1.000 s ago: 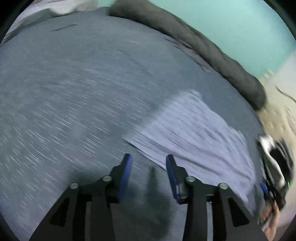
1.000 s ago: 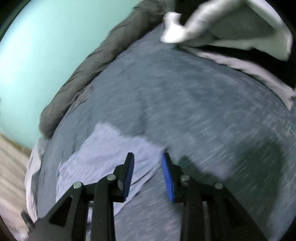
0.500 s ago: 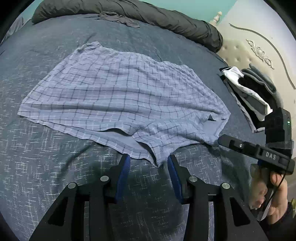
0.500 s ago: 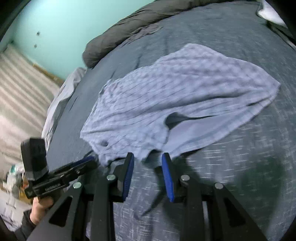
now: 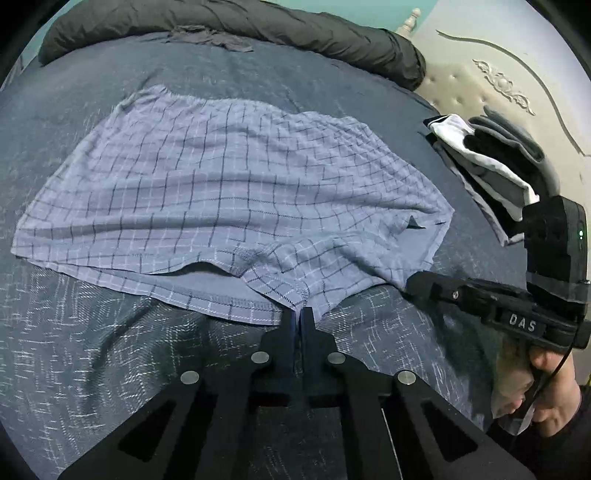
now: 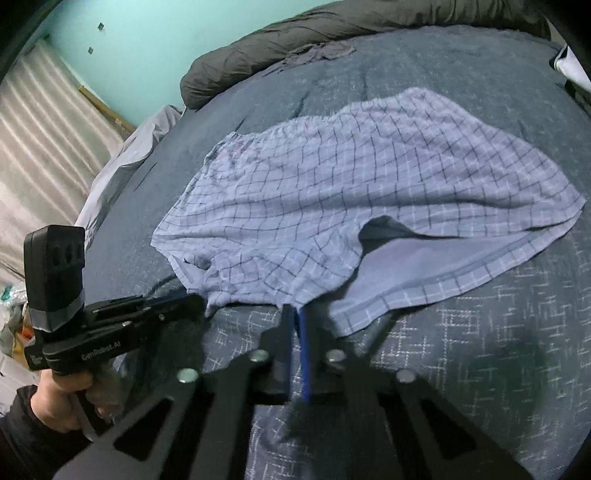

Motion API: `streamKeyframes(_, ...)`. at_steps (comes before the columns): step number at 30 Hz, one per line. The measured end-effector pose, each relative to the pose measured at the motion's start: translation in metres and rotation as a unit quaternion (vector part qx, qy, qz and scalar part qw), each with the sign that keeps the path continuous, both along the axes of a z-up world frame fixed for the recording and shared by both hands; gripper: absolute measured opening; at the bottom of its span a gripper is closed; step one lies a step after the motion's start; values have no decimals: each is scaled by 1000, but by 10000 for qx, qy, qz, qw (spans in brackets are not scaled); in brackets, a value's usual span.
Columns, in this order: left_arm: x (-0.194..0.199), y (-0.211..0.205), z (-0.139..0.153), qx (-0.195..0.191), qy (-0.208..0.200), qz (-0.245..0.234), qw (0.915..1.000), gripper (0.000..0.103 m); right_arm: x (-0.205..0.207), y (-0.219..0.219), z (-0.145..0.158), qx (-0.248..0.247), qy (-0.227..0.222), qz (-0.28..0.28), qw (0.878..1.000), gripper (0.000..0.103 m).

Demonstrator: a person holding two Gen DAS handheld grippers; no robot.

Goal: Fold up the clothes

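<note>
Left wrist view: both grippers, left gripper (image 5: 298, 319) and right gripper (image 6: 295, 314), clamp the near hem of checked shorts (image 5: 236, 184) spread wide across mid-frame.

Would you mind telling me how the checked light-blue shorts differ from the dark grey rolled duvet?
The checked light-blue shorts are pale with a dark grid; the dark grey rolled duvet is plain. The shorts lie spread out mid-bed; the duvet is bunched along the far edge. Both are fabric on the speckled blue bedspread.
</note>
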State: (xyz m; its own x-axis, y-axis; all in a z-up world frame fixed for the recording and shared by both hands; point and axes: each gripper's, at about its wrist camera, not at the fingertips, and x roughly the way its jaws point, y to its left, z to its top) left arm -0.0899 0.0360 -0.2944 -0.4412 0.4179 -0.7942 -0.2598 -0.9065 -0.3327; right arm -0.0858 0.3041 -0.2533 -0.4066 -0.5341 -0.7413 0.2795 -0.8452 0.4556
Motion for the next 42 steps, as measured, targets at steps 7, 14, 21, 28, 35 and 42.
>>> streamKeyframes(7, 13, -11, 2, -233, -3, -73, 9997, 2, 7, 19, 14, -167, -42, -48, 9998, 1)
streamKeyframes(14, 15, -2, -4, -367, -100, -184, 9991, 2, 6, 15, -9, -81, -444, 13, 9990, 1)
streamKeyframes(21, 10, -12, -6, -185, -401, -77, 9990, 23, 1, 24, -17, -435, -777, -94, 9960, 2)
streamKeyframes(28, -4, -51, 20, 175, -112, 462, 9987, 43, -10, 66, 16, -1068, -470, -656, 9910, 27)
streamKeyframes(35, -29, -84, 7, 345, -211, 1133, 9927, 43, -36, 79, -1, -1361, -639, -1174, 9817, 35)
streamKeyframes(42, -45, -72, 3, 219, -210, 1022, 9943, 42, -52, 68, -18, -1205, -929, -1303, 9797, 35)
